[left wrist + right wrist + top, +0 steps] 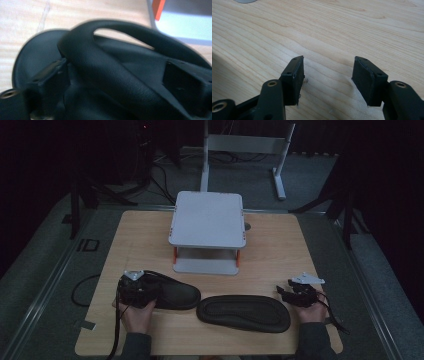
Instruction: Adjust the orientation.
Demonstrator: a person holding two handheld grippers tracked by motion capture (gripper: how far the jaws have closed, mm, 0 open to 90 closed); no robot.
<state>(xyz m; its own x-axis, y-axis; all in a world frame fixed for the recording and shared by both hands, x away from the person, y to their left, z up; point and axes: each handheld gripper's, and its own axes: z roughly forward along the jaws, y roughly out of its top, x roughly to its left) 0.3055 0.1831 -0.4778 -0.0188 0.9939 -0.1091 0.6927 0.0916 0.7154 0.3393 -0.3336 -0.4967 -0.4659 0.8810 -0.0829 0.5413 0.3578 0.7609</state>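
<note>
Left tongs [142, 290] clamp the strap of the upright black sandal [172, 292] at the surface's [270, 245] front left; right tongs [286, 292] gape wide, empty, just beside the overturned sandal [243, 312]

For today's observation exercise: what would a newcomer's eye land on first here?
Two black shoes lie at the table's near edge: the upright shoe at left, with the left gripper at its heel strap, and the overturned shoe, sole up, mid-table. Behind stands a grey two-tier stand.
</note>
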